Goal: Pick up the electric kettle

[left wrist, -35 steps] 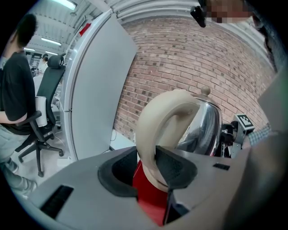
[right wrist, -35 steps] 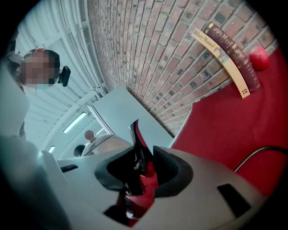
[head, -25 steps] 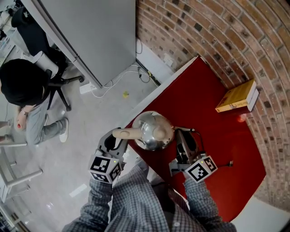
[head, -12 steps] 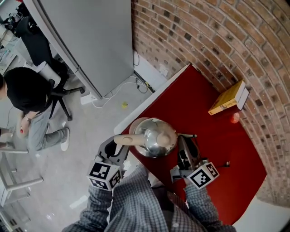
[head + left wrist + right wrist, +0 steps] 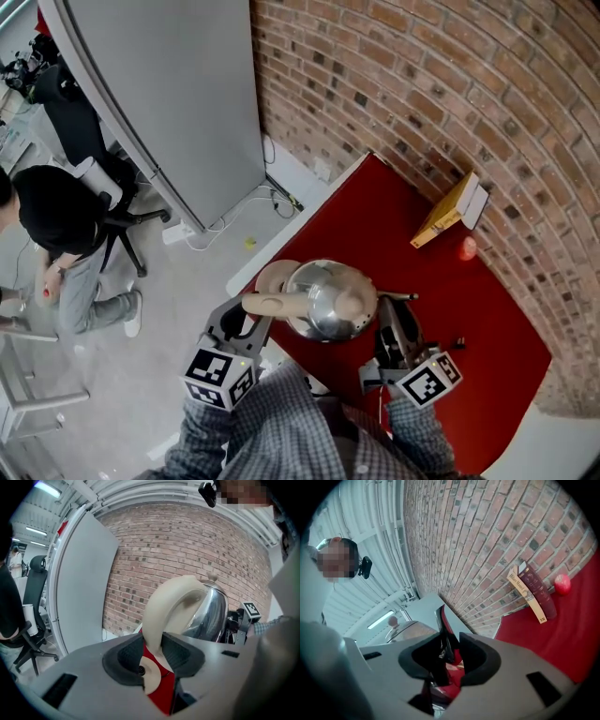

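- The red desk (image 5: 487,319) is set against a brick wall (image 5: 422,84); a book (image 5: 448,211) is leaned there, well apart from the work.
- The electric kettle (image 5: 323,298) is held over the desk's near-left corner, apparently raised clear of the surface. The pick-up is judged largely done, with only a steady carry left.
- Its round cream base (image 5: 275,277) is seen on the desk, just beside and below the kettle.
- The left claw (image 5: 153,651) is pinched on the cream handle (image 5: 164,606), which curves up from its jaws to the steel body.
- The right claw (image 5: 450,651) is closed on what appears to be the spout (image 5: 398,296), so the kettle is carried between both claws.
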Demonstrator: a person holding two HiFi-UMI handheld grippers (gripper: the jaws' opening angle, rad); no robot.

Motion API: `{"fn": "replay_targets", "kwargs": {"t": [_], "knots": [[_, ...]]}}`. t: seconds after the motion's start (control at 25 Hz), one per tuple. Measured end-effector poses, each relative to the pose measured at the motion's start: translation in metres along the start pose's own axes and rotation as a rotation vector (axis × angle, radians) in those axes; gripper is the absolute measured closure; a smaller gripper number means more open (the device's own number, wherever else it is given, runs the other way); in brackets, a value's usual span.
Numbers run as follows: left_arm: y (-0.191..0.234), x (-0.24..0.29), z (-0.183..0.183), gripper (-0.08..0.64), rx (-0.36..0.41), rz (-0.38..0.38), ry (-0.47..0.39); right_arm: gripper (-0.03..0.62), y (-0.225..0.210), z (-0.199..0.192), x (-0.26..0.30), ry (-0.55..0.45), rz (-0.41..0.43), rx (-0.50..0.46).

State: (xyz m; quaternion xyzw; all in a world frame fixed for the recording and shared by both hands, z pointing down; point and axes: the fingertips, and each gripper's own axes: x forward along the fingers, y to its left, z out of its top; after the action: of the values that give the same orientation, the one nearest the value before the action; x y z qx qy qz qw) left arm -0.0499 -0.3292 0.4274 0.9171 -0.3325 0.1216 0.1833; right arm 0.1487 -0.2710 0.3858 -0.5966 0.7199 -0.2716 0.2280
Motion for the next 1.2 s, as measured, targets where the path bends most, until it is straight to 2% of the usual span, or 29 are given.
{"fn": "replay_targets", "kwargs": {"t": [0.6, 0.8, 1.2], "knots": [[-0.059, -0.007, 0.036, 0.433, 0.061, -0.084, -0.039, 0.469, 0.019, 0.054, -0.05, -0.075, -0.037, -0.035], [-0.076, -0.011, 0.041, 0.433, 0.056, -0.112, -0.044, 0.469, 0.024, 0.068, -0.065, -0.105, -0.056, -0.031], [-0.094, -0.01, 0.043, 0.433, 0.072, -0.128, -0.038, 0.469, 0.022, 0.076, -0.085, -0.124, -0.076, -0.042]]}}
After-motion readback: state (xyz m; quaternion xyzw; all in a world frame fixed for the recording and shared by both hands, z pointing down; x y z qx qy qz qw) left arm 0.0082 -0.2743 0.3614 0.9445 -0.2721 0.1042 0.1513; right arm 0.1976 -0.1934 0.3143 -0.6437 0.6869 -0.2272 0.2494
